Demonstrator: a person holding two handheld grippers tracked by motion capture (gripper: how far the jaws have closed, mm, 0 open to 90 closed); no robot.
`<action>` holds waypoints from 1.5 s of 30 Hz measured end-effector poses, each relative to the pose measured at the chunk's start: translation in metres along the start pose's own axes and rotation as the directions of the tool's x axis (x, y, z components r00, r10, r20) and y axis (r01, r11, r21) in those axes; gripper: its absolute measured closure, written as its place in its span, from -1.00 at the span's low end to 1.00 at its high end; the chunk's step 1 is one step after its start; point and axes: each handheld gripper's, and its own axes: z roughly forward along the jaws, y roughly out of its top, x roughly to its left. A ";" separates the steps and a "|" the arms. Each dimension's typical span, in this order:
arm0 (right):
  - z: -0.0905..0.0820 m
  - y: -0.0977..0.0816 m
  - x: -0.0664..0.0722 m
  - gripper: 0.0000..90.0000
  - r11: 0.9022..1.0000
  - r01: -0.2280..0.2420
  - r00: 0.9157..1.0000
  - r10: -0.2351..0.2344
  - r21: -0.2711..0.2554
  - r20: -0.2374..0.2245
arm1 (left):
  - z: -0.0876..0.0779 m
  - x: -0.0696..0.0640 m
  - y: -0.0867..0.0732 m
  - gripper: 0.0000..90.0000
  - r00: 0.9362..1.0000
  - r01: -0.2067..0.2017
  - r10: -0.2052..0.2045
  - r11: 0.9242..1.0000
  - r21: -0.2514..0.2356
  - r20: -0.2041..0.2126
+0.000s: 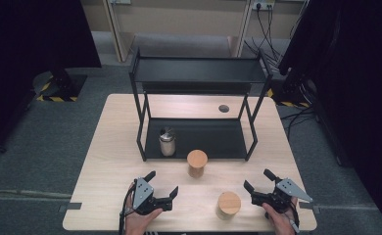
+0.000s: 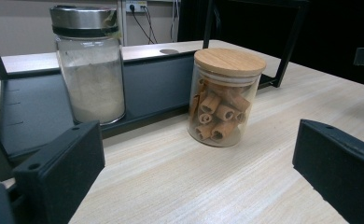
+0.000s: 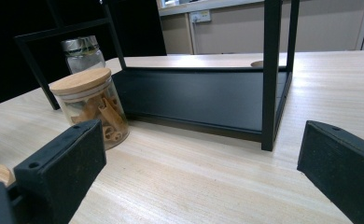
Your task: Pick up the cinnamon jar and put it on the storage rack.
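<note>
Both jaws wide, empty: left gripper (image 1: 162, 192), right gripper (image 1: 255, 188). Approach step; left probably reaches far for cinnamon jar (image 2: 226, 97) beside rack (image 1: 199, 139).

Your counter (image 2: 171, 182) is pale wood with a fine straight grain and a matt, smooth face. The rack (image 1: 199, 71) on it looks like black metal, matt throughout. The cinnamon jar (image 2: 224, 100) is clear glossy glass under a smooth light wooden lid; the powder jar (image 2: 90, 65) is clear glass with a shiny metal cap. Each tool, left (image 1: 162, 187) and right (image 1: 256, 180), has matt black plastic-looking jaws.
</note>
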 end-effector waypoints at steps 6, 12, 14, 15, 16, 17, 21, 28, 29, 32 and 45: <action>0.002 0.001 0.001 -0.97 1.000 0.004 1.000 -0.004 0.003 -0.009 | 0.000 0.000 0.000 -0.97 1.000 -0.001 0.001 1.000 0.001 -0.001; 0.005 0.003 0.003 -0.97 1.000 0.016 1.000 -0.016 0.003 -0.023 | 0.001 0.000 0.000 -0.97 1.000 -0.005 0.005 1.000 0.003 0.003; 0.006 0.004 0.003 -0.97 1.000 0.022 0.999 -0.022 0.005 -0.029 | 0.001 0.000 0.000 -0.97 1.000 -0.007 0.007 1.000 0.006 0.004; 0.007 0.005 0.004 -0.97 1.000 0.023 0.999 -0.023 0.006 -0.030 | 0.001 0.000 0.000 -0.97 1.000 -0.006 0.006 1.000 0.006 0.004; 0.007 0.005 0.004 -0.97 1.000 0.026 0.999 -0.025 0.007 -0.032 | 0.001 0.000 0.000 -0.97 1.000 -0.006 0.006 1.000 0.005 0.004; 0.008 0.005 0.003 -0.97 1.000 0.029 0.999 -0.028 0.008 -0.035 | 0.001 0.000 0.000 -0.97 1.000 -0.007 0.007 1.000 0.005 0.005; 0.011 0.009 0.004 -0.97 0.999 0.047 0.998 -0.046 0.011 -0.047 | 0.001 0.000 -0.001 -0.97 1.000 -0.007 0.007 1.000 0.004 0.007; 0.021 0.015 0.001 -0.97 0.997 0.075 0.995 -0.073 0.019 -0.071 | 0.000 0.000 -0.001 -0.97 1.000 -0.004 0.004 1.000 -0.004 0.005; 0.022 0.015 0.001 -0.97 0.997 0.078 0.994 -0.076 0.021 -0.075 | 0.000 0.001 -0.001 -0.97 1.000 -0.004 0.004 1.000 -0.004 0.005; 0.028 0.019 -0.001 -0.97 0.995 0.092 0.992 -0.089 0.028 -0.087 | 0.000 0.001 -0.001 -0.97 1.000 -0.005 0.005 1.000 -0.006 0.006; 0.045 0.030 -0.001 -0.97 0.992 0.119 0.985 -0.114 0.038 -0.131 | 0.000 0.002 -0.001 -0.97 1.000 -0.003 0.003 1.000 -0.005 0.005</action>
